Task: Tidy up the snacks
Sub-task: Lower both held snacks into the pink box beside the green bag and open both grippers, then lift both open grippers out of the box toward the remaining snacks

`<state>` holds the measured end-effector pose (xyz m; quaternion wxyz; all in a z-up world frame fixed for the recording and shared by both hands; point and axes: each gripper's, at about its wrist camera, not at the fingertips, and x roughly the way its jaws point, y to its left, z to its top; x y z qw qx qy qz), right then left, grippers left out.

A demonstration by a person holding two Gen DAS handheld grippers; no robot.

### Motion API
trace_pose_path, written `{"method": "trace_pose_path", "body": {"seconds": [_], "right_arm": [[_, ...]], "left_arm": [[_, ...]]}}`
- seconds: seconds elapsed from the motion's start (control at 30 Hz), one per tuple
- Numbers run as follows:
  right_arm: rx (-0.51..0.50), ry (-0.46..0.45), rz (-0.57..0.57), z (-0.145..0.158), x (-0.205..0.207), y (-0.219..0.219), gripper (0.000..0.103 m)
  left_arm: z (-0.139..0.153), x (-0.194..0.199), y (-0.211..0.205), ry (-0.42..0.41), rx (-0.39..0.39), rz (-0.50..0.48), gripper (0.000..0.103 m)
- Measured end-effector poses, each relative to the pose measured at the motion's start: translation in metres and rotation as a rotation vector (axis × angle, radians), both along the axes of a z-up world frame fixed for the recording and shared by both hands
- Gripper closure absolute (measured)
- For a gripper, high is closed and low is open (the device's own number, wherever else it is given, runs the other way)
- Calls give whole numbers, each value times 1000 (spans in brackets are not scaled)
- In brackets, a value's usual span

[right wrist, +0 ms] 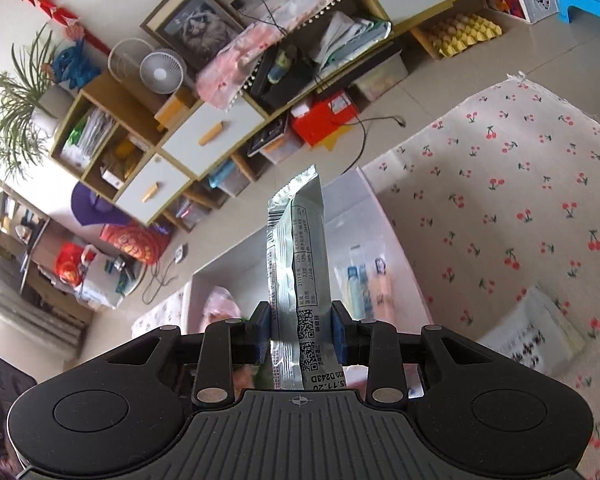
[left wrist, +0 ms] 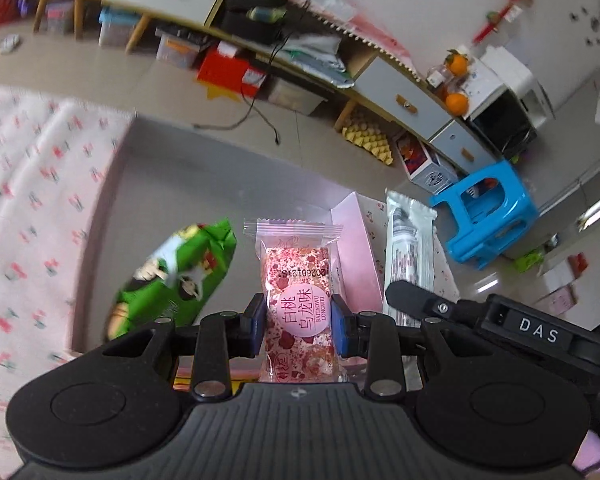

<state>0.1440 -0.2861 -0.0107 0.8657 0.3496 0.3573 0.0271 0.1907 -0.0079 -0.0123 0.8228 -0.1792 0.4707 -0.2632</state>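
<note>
The cherry-print tablecloth [right wrist: 520, 200] spreads wide over the table, and on it sits the big open pink box [left wrist: 147, 184], its grey floor mostly bare in the left wrist view. Both hands are loaded and over that box right now! Down in the box, the right wrist view shows a few small packets [right wrist: 366, 284] lying against the wall nearest the cloth, and something pink and blurred at the other side that I cannot name. From the left camera, a green snack bag [left wrist: 179, 276] lies on the box floor just left of the gripper, with a smaller pink inner tray [left wrist: 356, 240] to the right. The left gripper [left wrist: 297, 322] has its blue pads [left wrist: 255, 324] squeezed tight on a pink peach-oolong snack packet [left wrist: 295, 280], which stands up out of the jaws. The right gripper [right wrist: 300, 336] is clamped narrow on a long silver snack bar [right wrist: 297, 252], barcode side facing the camera, and the same bar shows beside the tray from the left view. So this looks like the carry-and-place step, both snacks heading for a slot. Next call, I'd judge: pick a free spot for each, lower until the wrapper rests on the box floor, then let go, keeping the two grippers from crowding each other.
</note>
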Motion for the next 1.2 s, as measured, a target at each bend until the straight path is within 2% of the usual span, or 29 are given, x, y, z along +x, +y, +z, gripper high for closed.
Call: {"method": "trace_pose_path", "body": {"seconds": [0.07, 0.4, 0.73, 0.9, 0.97, 1.03, 1.1, 1.2], "right_arm": [[-2, -1, 1, -6, 7, -1, 73], [88, 18, 0, -39, 27, -4, 72], [-4, 4, 54, -36, 28, 13, 72], [-15, 7, 51, -35, 28, 14, 68], [-6, 6, 43, -34, 27, 12, 50], [-11, 2, 33, -33, 25, 10, 45], [-9, 3, 30, -32, 25, 8, 45], [-2, 3, 29, -29, 23, 5, 45]], "left_arm": [[-10, 0, 3, 5, -22, 19, 73], [-5, 1, 3, -108, 116, 85, 73], [-6, 1, -7, -136, 188, 67, 73], [-6, 2, -7, -144, 173, 85, 70], [-4, 2, -7, -149, 180, 79, 67], [-3, 1, -7, -153, 187, 84, 64], [-1, -1, -8, -154, 188, 85, 56], [2, -3, -8, -146, 179, 81, 53]]}}
